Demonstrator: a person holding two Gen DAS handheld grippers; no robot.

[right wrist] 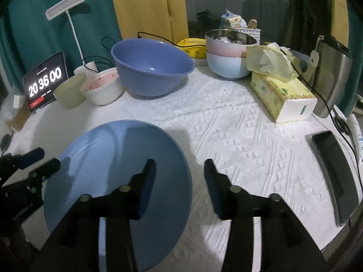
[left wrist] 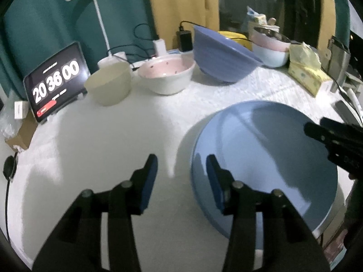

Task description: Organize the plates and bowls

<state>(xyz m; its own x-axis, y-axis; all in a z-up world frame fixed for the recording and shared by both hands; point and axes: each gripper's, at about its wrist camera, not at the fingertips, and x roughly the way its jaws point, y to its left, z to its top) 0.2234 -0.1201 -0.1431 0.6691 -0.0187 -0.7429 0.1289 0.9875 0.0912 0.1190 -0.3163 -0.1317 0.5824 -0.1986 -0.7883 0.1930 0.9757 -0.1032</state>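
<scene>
We see both views dim overall, with a cool, bluish cast. Light falls from above and somewhat behind us, for the grippers throw soft dark shadows forward across the blue plate [right wrist: 118,174] and the white tablecloth [right wrist: 238,136]. The cloth burns out to flat white in the left wrist view, its woven pattern lost there, while the right wrist view keeps that texture crisp. The left wrist view is smeared with blur throughout; the bowls at the back look soft. The tablet clock [left wrist: 55,79] glows brightly, its digits slightly bloomed. A faint sheen streaks the plate's rim. The fisheye bends straight lines strongly, and black vignette fills the corners.
</scene>
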